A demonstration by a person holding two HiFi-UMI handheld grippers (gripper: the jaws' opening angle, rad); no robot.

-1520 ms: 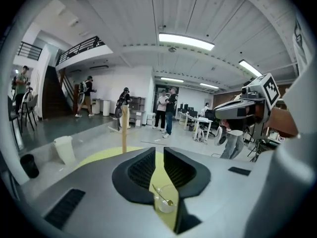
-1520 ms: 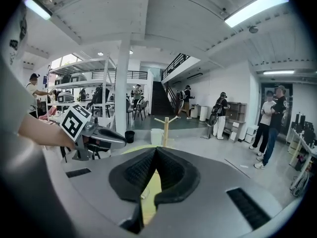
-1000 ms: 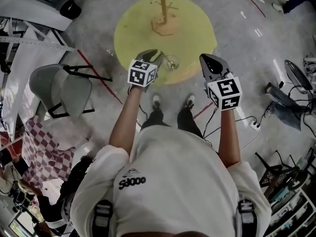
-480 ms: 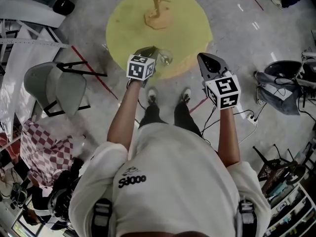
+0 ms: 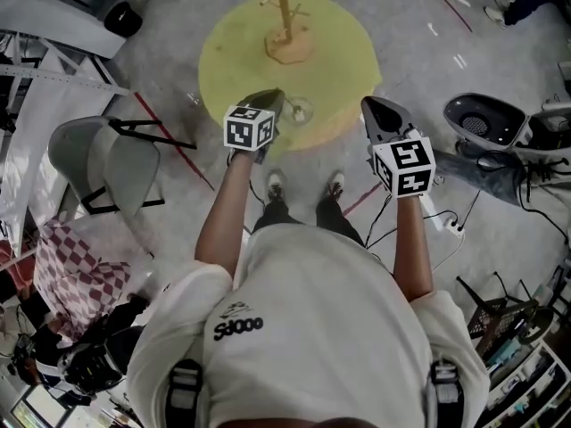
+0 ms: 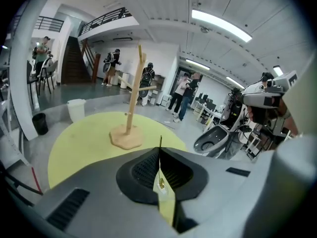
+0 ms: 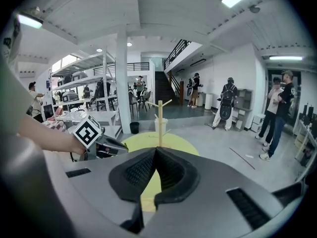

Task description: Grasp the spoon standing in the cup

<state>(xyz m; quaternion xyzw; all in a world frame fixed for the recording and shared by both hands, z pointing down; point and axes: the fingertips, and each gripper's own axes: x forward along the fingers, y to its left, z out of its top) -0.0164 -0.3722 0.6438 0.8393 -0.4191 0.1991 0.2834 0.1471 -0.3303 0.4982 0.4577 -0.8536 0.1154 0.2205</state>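
Note:
A clear glass cup (image 5: 300, 110) stands near the front edge of the round yellow table (image 5: 241, 43). My left gripper (image 5: 270, 98) sits right beside the cup on its left. In the left gripper view its jaws (image 6: 160, 152) are pressed together on the thin spoon (image 6: 160, 144), whose dark handle tip pokes up above them. The cup itself is hidden under the jaws there. My right gripper (image 5: 379, 107) hangs off the table's right front edge, apart from the cup, shut and empty (image 7: 155, 150).
A wooden mug tree (image 5: 287, 25) stands at the table's far side. A grey chair (image 5: 107, 159) and a checked cloth (image 5: 76, 270) are at the left. A grey shell-shaped object (image 5: 482, 123), cables and a power strip (image 5: 451, 226) lie on the floor at the right. People stand far off.
The left gripper's jaws, spread beside the cup a second ago, have come together on the spoon. The right gripper has stayed where it was, still shut.

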